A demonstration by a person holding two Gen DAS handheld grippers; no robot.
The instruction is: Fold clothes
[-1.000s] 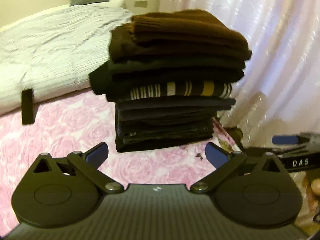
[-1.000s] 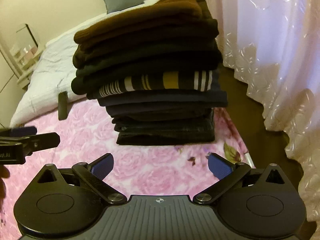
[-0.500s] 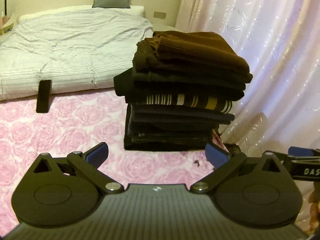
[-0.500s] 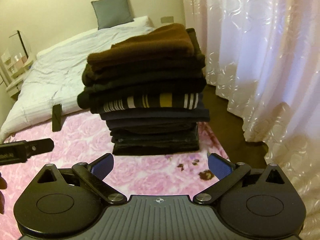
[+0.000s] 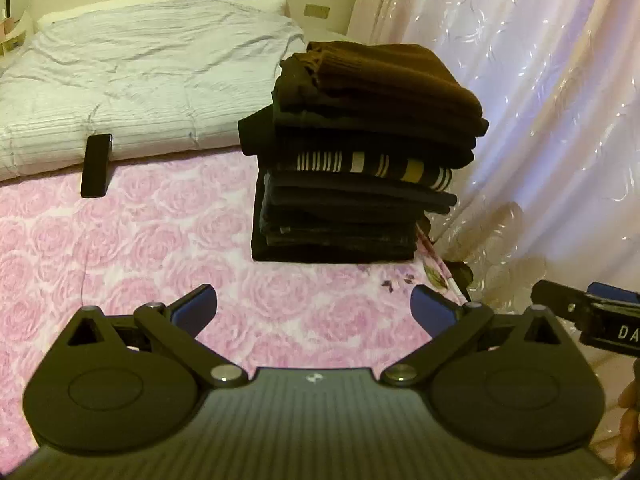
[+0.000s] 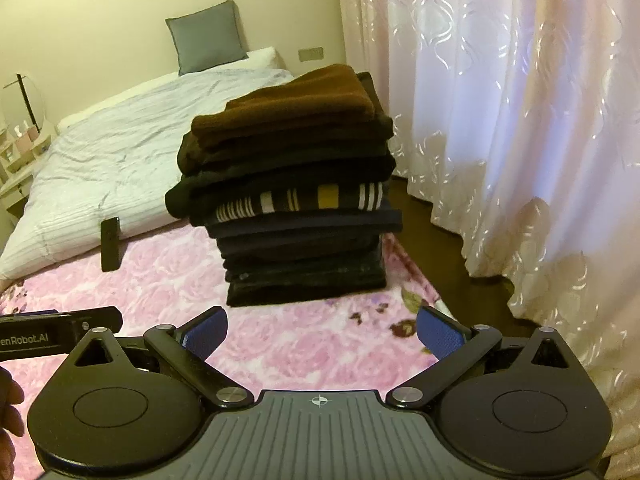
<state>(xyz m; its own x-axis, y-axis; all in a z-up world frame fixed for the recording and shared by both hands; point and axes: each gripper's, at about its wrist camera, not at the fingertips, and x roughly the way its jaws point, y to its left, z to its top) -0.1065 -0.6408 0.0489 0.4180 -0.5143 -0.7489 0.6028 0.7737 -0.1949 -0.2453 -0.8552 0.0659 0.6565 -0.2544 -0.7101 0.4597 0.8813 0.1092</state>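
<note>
A tall stack of folded clothes (image 5: 356, 168) (image 6: 292, 200) stands on the pink rose-patterned blanket (image 5: 140, 240) near the bed's right edge. A brown knit piece lies on top, dark garments sit below, and one striped piece (image 6: 304, 200) shows in the middle. My left gripper (image 5: 314, 306) is open and empty, held back from the stack above the blanket. My right gripper (image 6: 322, 332) is open and empty too, a short way in front of the stack. Each gripper shows at the side of the other's view.
A black phone (image 5: 96, 165) (image 6: 110, 244) lies at the seam between the pink blanket and a white quilt (image 5: 132, 76). A grey pillow (image 6: 208, 36) leans on the wall. Sheer curtains (image 6: 500, 120) hang at the right over dark floor (image 6: 436, 240).
Both grippers have drawn back and risen from the stack, which now looks smaller and farther. Both stay open and empty. The stack has not moved.
</note>
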